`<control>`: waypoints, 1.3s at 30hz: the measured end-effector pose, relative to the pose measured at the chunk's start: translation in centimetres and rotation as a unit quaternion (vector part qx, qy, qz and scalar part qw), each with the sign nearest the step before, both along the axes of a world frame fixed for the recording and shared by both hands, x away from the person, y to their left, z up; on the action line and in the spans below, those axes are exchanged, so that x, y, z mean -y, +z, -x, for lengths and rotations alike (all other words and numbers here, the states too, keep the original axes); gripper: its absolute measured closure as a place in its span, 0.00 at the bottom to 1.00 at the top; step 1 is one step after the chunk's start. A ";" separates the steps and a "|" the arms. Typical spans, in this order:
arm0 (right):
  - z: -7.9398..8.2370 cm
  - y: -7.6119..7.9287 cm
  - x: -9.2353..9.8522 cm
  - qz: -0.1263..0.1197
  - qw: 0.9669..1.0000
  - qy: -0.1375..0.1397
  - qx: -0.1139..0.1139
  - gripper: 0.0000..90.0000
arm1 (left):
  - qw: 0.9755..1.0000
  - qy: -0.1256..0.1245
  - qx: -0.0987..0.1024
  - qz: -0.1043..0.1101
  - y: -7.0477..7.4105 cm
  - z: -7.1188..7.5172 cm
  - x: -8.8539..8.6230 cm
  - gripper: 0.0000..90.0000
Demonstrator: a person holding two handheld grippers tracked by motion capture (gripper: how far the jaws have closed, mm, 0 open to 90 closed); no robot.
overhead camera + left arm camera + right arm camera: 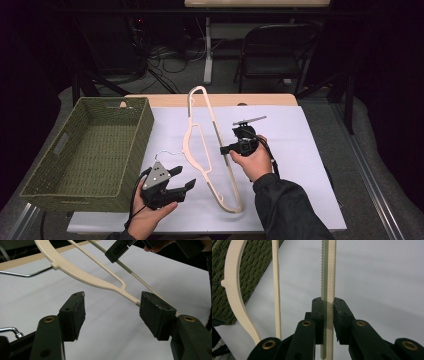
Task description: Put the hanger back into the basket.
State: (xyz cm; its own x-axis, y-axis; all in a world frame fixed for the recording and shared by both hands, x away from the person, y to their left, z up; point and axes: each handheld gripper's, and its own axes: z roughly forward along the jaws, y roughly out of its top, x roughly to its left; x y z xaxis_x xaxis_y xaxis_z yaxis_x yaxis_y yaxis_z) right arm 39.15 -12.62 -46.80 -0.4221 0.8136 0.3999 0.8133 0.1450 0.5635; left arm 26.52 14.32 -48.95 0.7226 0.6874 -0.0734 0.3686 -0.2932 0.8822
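A cream plastic hanger (185, 139) with a metal hook (167, 152) lies lengthwise on the white sheet (295, 160). My right gripper (227, 151) is shut on the hanger's straight bar (329, 270), and its pads (339, 312) press the bar from both sides near its middle. My left gripper (183, 178) is held low at the front left, just left of the hanger's near end. In the left gripper view it (112, 296) stands open with nothing between the pads, and the hanger's shoulder (82, 275) lies just beyond.
A green woven basket (146, 125) stands at the table's left, beside the hanger. The table's wooden far edge (260, 100) shows behind the sheet. A folding chair (275, 55) and a table leg stand on the floor beyond.
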 end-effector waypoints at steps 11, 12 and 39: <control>0.1 0.3 0.2 -0.012 1.000 -0.006 0.012 0.89 | 1.000 0.006 -0.009 0.002 -0.7 -0.3 0.0 0.42; 0.1 0.3 0.2 -0.014 1.000 -0.006 0.013 0.89 | 1.000 0.007 -0.012 0.002 -0.8 -0.3 0.1 0.42; 0.7 0.4 -0.3 -0.050 0.998 -0.012 0.028 0.89 | 0.999 0.013 -0.015 0.042 -1.8 -2.4 4.1 0.56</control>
State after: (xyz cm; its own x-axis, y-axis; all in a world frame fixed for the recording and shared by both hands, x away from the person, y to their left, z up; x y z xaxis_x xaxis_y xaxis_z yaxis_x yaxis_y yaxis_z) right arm 38.47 -12.29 -46.36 -0.4268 0.7813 0.4555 0.7828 0.0670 0.6186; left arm 28.92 10.26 -50.76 0.7008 0.6969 -0.1523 0.4011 -0.2083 0.8920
